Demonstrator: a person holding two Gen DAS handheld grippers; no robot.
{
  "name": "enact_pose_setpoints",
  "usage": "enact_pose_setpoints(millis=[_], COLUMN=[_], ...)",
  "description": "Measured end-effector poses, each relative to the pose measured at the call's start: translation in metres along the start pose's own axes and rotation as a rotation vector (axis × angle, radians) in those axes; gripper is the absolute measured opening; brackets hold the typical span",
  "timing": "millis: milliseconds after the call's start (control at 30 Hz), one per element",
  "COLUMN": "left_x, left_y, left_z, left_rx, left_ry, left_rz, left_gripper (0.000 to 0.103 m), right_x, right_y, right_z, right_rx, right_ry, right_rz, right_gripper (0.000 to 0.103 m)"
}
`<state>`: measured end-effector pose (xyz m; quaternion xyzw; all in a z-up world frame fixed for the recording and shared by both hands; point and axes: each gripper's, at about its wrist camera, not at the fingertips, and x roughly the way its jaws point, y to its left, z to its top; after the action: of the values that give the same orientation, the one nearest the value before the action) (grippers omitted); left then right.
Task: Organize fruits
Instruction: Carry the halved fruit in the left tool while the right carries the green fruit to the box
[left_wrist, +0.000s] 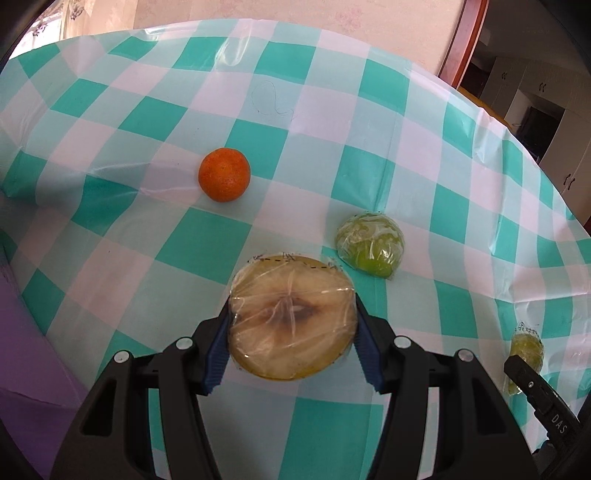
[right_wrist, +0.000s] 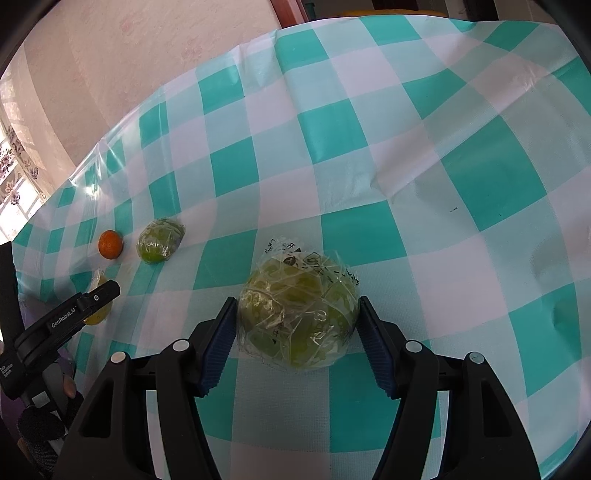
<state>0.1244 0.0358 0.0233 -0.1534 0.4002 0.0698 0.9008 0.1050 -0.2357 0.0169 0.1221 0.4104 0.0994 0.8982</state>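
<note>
The wrapped yellow fruit half (left_wrist: 293, 316) sits cut face up between the blue pads of the left claw (left_wrist: 291, 345), which is squeezed onto its sides. The wrapped green fruit (right_wrist: 298, 313) sits between the pads of the right claw (right_wrist: 297, 341), also pinched. Both wraps look slippery, so I think a soft, steady squeeze and a slow lift work best. Ahead of the left claw lie the orange (left_wrist: 224, 174) and another wrapped green half (left_wrist: 369, 244). Both claws reach forward, low over the checked tablecloth (left_wrist: 424, 184).

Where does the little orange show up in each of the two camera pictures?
Left wrist view: orange left of centre, beyond the held fruit.
Right wrist view: orange small, far left.
Shared landmark: the wrapped green fruit just to its right in both.
</note>
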Motion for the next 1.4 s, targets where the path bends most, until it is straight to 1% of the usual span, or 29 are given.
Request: enact_pose_setpoints(millis=[67, 167, 267, 333, 367, 467, 533, 733, 933, 1133, 1233, 1400], left_x=[-0.011, -0.022, -0.037, -0.045, -0.047, -0.057, -0.062, -0.082, -0.110, -0.125, -0.132, -0.147], left_y=[0.003, -0.003, -0.007, -0.010, -0.011, -0.011, -0.010, -0.003, 0.004, 0.015, 0.019, 0.024], left_z=[-0.017, -0.032, -0.054, -0.065, -0.069, -0.081, -0.087, -0.110, -0.136, -0.149, -0.154, -0.162], left_rx=[0.026, 0.061, 0.086, 0.105, 0.111, 0.118, 0.123, 0.126, 0.144, 0.137, 0.138, 0.154], left_ry=[-0.002, -0.011, -0.023, -0.021, -0.018, -0.017, -0.013, -0.015, -0.045, -0.049, -0.060, -0.097], left_rz=[-0.009, -0.017, -0.041, -0.049, -0.053, -0.055, -0.058, -0.066, -0.079, -0.088, -0.093, -0.082], left_gripper=[0.058, 0.058, 0.058, 0.058, 0.058, 0.058, 0.058, 0.058, 0.058, 0.058, 0.058, 0.058], right_x=[-0.001, -0.002, -0.005, -0.004, -0.007, -0.017, -0.027, -0.046, -0.062, -0.072, -0.079, -0.084], right_y=[-0.001, -0.002, 0.001, 0.005, 0.009, 0.022, 0.027, 0.038, 0.048, 0.060, 0.068, 0.078], right_z=[0.000, 0.000, -0.002, -0.009, -0.014, -0.030, -0.038, -0.062, -0.086, -0.111, -0.123, -0.136], right_rx=[0.009, 0.014, -0.001, -0.005, -0.015, -0.048, -0.057, -0.082, -0.105, -0.139, -0.170, -0.203], right_ry=[-0.010, -0.017, -0.026, 0.007, 0.009, -0.005, -0.037, -0.054, -0.055, 0.002, 0.009, 0.039], right_rz=[-0.013, -0.035, -0.069, -0.070, -0.079, -0.102, -0.113, -0.088, -0.061, -0.040, -0.036, -0.029], right_gripper=[0.063, 0.063, 0.063, 0.063, 0.063, 0.063, 0.063, 0.063, 0.063, 0.063, 0.063, 0.063])
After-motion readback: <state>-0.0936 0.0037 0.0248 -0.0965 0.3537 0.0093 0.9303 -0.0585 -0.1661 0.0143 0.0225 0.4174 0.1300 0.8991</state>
